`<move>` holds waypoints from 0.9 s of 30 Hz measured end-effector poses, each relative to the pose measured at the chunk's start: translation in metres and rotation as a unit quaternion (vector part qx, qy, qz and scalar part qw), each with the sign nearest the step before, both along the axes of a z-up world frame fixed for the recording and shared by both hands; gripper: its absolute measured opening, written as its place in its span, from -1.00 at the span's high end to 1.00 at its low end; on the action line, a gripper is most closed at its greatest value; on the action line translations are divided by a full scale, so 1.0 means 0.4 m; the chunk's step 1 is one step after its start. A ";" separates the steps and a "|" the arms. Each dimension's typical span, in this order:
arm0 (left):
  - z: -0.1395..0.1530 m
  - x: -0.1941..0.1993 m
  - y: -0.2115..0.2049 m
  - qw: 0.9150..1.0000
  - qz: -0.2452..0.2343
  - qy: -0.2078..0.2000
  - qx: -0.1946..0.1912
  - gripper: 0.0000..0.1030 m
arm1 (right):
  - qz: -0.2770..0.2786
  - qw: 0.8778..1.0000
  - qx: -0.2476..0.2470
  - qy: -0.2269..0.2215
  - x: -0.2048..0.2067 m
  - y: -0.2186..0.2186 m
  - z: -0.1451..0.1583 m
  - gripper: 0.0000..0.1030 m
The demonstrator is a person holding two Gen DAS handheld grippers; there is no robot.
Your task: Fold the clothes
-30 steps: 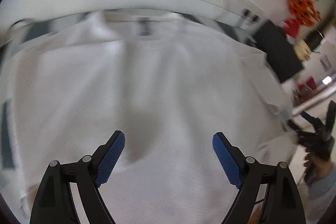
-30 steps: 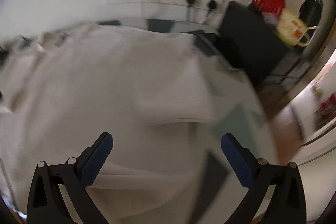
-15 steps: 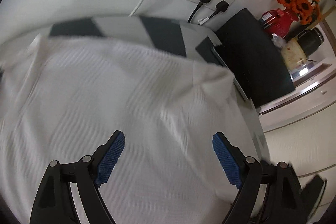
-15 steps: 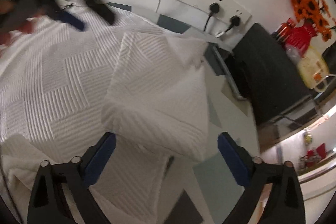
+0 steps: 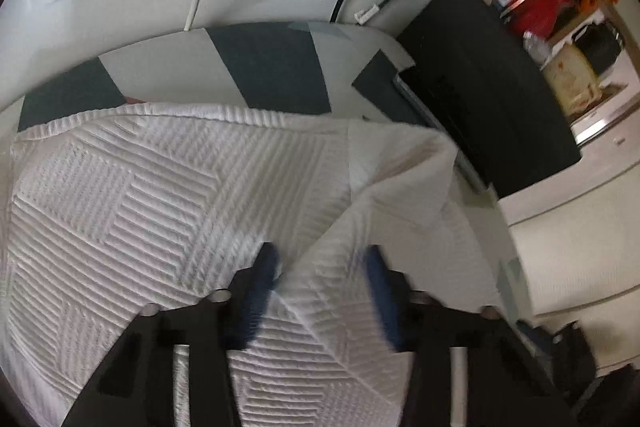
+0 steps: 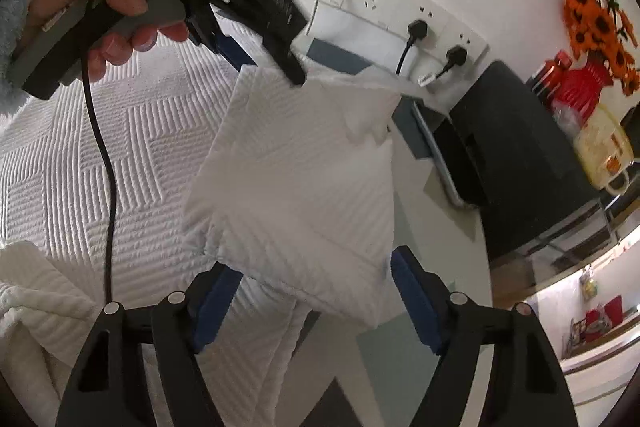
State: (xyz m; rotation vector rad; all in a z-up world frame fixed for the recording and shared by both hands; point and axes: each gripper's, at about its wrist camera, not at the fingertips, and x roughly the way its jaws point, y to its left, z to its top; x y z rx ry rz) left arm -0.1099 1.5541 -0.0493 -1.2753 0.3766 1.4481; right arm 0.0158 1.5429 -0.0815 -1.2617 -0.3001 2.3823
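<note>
A white ribbed garment [image 5: 140,195] lies spread on the table, and its right part is folded over as a flap [image 6: 304,179]. My left gripper [image 5: 320,287] hangs over the flap's far edge near the wall. Its jaws are closing, blurred, with a ridge of the cloth between them and a gap still showing. In the right wrist view a hand holds that left gripper [image 6: 268,67] over the flap's far corner. My right gripper [image 6: 316,303] straddles the flap's near edge. Its jaws are closing too, but the pads [image 6: 216,303] are not pressing on the cloth.
The grey and dark patterned table cover [image 5: 260,67] runs to a wall with sockets and plugs [image 6: 416,27]. A black box [image 6: 512,147], a red vase of orange flowers [image 6: 584,83] and a cream jug [image 6: 604,151] stand at the right. Bunched white cloth [image 6: 36,291] lies at lower left.
My left gripper swept right across the garment to the flap's far edge and its jaws narrowed. It came into the right wrist view. The right gripper's jaws narrowed and it sank slightly.
</note>
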 end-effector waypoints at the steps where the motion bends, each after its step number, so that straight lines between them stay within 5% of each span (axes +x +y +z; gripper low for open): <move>1: 0.000 0.000 0.001 1.000 -0.001 0.002 0.001 0.26 | 0.004 1.000 0.003 -0.001 -0.004 -0.001 -0.002 -0.49; 3: 0.000 -0.005 0.003 1.000 0.000 0.000 -0.002 0.34 | 0.013 1.000 0.007 -0.003 -0.012 -0.002 -0.006 -0.34; 4: 0.000 -0.007 0.002 1.000 0.000 -0.002 -0.003 0.52 | 0.019 1.000 0.003 -0.006 -0.018 -0.001 -0.011 -0.22; 5: 0.002 -0.010 -0.001 1.000 -0.001 -0.005 -0.005 0.92 | 0.025 1.000 -0.008 -0.014 -0.024 0.002 -0.018 0.10; 6: 0.005 -0.014 -0.005 1.000 0.000 -0.009 -0.005 0.92 | 0.025 0.999 -0.019 -0.019 -0.028 0.006 -0.021 0.43; 9: 0.049 -0.025 -0.035 1.000 0.008 -0.018 0.011 0.92 | 0.024 0.997 -0.074 0.003 -0.024 0.022 0.016 0.70; 15: 0.212 -0.085 -0.147 0.999 0.018 -0.009 0.049 0.92 | 0.040 0.978 -0.192 0.075 -0.030 0.046 0.138 0.80; 19: 0.290 -0.145 -0.246 0.998 0.033 -0.015 0.050 0.92 | 0.074 0.969 -0.223 0.076 -0.087 -0.010 0.180 0.80; 27: 0.284 -0.240 -0.402 0.999 0.027 0.026 0.026 0.92 | 0.118 0.967 -0.224 0.031 -0.228 -0.215 0.142 0.80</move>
